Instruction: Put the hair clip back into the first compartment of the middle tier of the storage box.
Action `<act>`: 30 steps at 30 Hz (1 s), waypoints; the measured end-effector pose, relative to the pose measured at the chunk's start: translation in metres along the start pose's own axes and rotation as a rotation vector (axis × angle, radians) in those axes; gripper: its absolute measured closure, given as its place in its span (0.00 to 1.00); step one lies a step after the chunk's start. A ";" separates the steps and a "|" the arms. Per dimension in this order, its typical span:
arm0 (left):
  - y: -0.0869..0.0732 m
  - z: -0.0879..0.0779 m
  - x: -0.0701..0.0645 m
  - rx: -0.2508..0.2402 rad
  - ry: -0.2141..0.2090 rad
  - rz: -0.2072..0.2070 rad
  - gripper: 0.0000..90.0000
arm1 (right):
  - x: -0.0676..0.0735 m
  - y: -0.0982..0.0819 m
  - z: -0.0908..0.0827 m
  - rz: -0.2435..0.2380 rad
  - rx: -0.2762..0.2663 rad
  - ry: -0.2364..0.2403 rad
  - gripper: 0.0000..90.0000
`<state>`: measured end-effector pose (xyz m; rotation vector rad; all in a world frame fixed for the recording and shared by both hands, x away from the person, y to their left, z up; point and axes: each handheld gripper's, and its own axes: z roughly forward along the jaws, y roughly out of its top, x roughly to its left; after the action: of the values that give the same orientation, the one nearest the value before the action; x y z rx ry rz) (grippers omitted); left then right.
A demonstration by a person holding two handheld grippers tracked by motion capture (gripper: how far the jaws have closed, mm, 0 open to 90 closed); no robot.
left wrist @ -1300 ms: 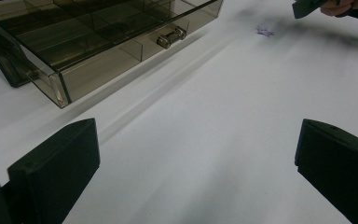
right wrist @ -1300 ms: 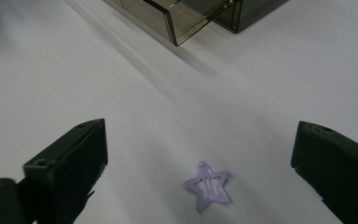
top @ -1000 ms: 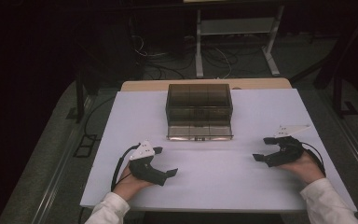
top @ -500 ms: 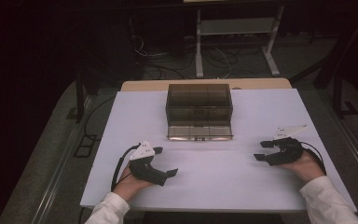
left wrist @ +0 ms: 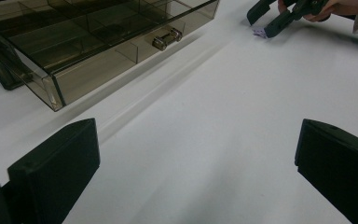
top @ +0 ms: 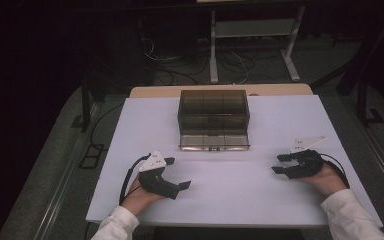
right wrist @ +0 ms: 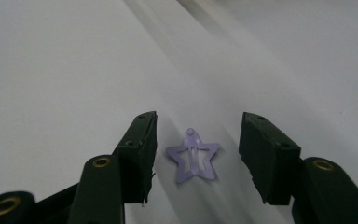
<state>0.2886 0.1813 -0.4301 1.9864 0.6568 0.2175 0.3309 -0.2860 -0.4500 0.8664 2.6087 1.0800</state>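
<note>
A thin, light, slippery star clip [right wrist: 194, 160] lies flat between the right gripper [right wrist: 196, 158]'s half-open, just-closing jaws, untouched; best pinched across opposite points. Left gripper [left wrist: 196, 172]: wide, empty.

Both my grippers rest low, jaws apart.

My right gripper [top: 281, 164] has just been closing its jaws; they stand half-spread, pads pressing nothing, my hand [top: 325, 177] behind it. My left gripper [top: 180, 186] holds its jaws wide, gripped by my left hand [top: 139, 196], white sleeve [top: 112, 227] trailing.
</note>
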 end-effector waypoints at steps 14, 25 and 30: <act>0.000 0.000 -0.001 -0.005 -0.003 -0.002 0.00 | 0.003 -0.001 0.002 -0.054 0.005 0.000 0.59; 0.000 0.000 0.000 -0.002 -0.003 0.000 0.00 | 0.002 -0.001 0.004 -0.067 -0.002 0.014 0.64; 0.000 0.000 0.000 -0.004 -0.004 -0.001 0.00 | 0.003 -0.001 0.003 -0.066 -0.003 0.017 0.65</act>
<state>0.2882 0.1810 -0.4300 1.9821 0.6547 0.2141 0.3294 -0.2831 -0.4531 0.7678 2.6290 1.0777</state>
